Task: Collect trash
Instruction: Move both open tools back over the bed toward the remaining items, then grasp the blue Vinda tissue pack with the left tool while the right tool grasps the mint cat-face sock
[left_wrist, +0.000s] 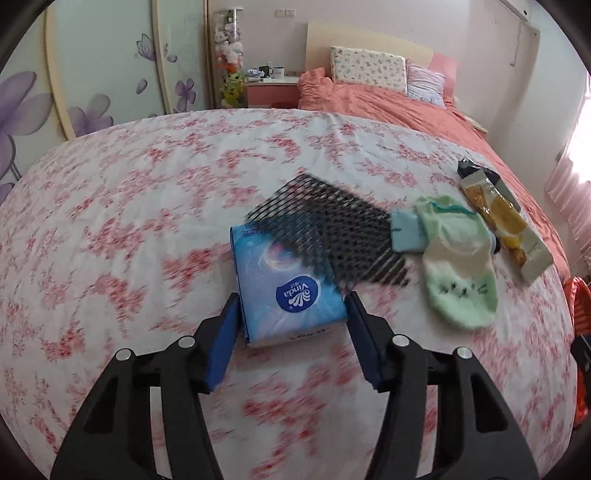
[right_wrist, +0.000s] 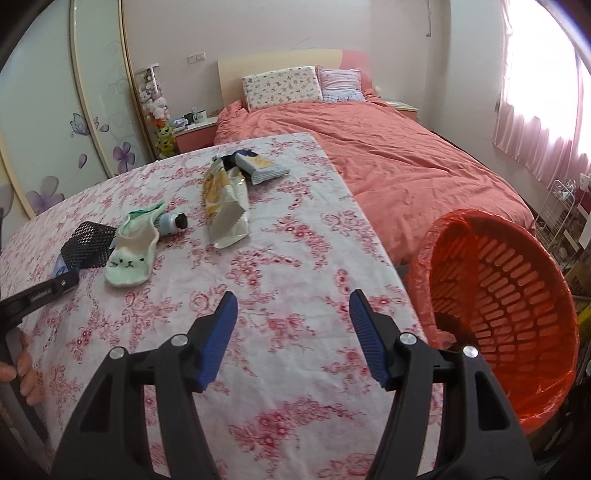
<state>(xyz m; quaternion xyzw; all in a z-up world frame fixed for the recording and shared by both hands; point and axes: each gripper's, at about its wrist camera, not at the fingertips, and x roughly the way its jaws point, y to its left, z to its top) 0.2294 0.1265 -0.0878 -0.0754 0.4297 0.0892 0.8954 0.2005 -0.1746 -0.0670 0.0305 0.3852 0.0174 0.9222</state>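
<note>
Black mesh piece (left_wrist: 332, 236) blurred, covering the far end of the tissue pack (left_wrist: 284, 284); small bottle (right_wrist: 173, 222) half hidden under one green sock (right_wrist: 133, 254); two snack wrappers (right_wrist: 225, 199) on the floral cloth (right_wrist: 295, 258); left gripper (left_wrist: 291, 306) clamped the pack; right gripper (right_wrist: 290, 304) gaped, holding nothing, beside one orange basket (right_wrist: 517, 295).

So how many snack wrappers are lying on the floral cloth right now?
2. A cream and yellow wrapper lies mid-cloth, right of the green sock. A white and blue wrapper lies just behind it, nearer the bed. More could be hidden under them.
</note>
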